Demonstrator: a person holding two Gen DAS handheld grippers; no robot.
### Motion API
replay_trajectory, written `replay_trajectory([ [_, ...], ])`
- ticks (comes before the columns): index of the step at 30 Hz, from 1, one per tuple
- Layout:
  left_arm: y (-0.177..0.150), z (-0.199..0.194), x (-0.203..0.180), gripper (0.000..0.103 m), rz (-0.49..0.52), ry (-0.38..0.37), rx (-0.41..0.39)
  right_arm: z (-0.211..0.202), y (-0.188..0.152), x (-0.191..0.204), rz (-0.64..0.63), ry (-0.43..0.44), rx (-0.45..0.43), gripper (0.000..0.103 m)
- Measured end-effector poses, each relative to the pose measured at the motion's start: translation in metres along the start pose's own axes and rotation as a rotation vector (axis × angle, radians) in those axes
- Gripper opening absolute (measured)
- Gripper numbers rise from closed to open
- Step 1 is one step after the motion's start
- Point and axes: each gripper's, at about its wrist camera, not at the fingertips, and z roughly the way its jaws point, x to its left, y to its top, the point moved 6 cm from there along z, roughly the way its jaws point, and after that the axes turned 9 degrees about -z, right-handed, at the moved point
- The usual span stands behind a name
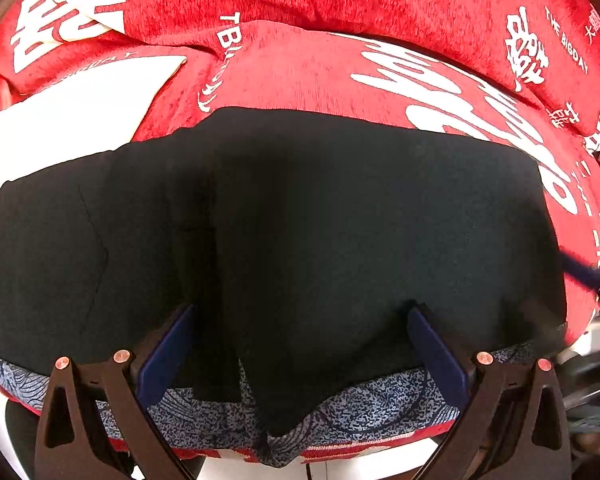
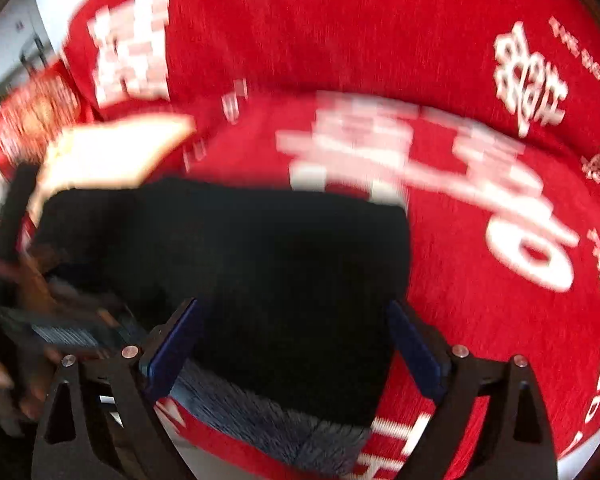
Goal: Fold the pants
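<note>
1. Left wrist view: the pants (image 1: 300, 220), dark and already doubled into a compact rectangle, lie flat on the red printed cloth (image 1: 320, 68) that covers the surface; whether that surface is a worktop or a bed cannot be told. A blue-grey patterned band (image 1: 360, 408) runs along the near edge at 6 o'clock, under the dark fabric. That edge sits closest to the person, probably so that it is easy to reach for another fold.

2. Same view: the left tongs (image 1: 300, 340) hover above the near edge with the jaws spread wide and nothing between them. The two blue pads flank the middle of the fabric, which suggests a stance for pressing it down or for a fresh grip. At 3 o'clock a blurred dark shape at the frame edge is likely the other tool.

3. Right wrist view, heavily motion-blurred: the pants (image 2: 260, 260) sit from centre toward 9 o'clock, with bare red cloth (image 2: 480, 300) at 3 o'clock.

4. Same view: the right tongs (image 2: 292, 340) are also wide apart and empty, over the right near corner of the bundle. The blur suggests they are in fast motion.
</note>
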Motion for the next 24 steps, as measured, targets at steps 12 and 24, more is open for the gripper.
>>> replay_trajectory([
  [12,-0.001,-0.003,0.004,0.103,-0.005,-0.008,0.008,-0.033,0.045,0.013,-0.070,-0.103,-0.111,0.103],
  [24,0.004,-0.058,0.124,0.103,-0.233,0.073,-0.115,-0.007,0.060,0.059,-0.206,0.000,-0.062,0.103],
])
